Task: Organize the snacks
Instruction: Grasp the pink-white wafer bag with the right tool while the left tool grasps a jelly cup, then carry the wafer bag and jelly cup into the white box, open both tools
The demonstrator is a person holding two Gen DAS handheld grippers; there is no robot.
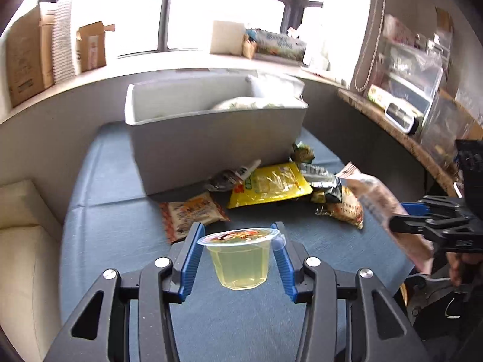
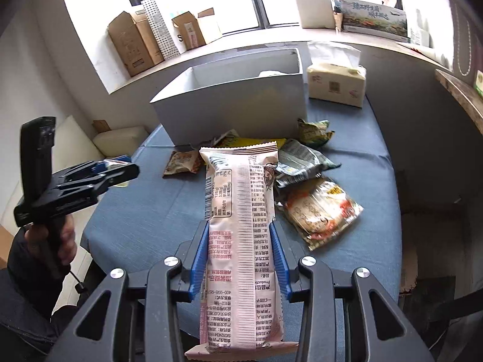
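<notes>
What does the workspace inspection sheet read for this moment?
Surface: blue mat, bare near the camera.
Job's things: grey bin partly filled; loose snack packets in front of it.
Clutter: tissue pack beside the bin.
Grippers: left gripper shut on jelly cup; right gripper shut on pink wafer pack.
Cables: nothing seen.
Surroundings: windowsill with cardboard boxes; shelf at right.

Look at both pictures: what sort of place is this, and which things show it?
Probably a room in a home, or a small office corner. A wide window sill holds cardboard boxes, a tissue pack sits on the blue table, and a cream cushioned seat stands beside it.
</notes>
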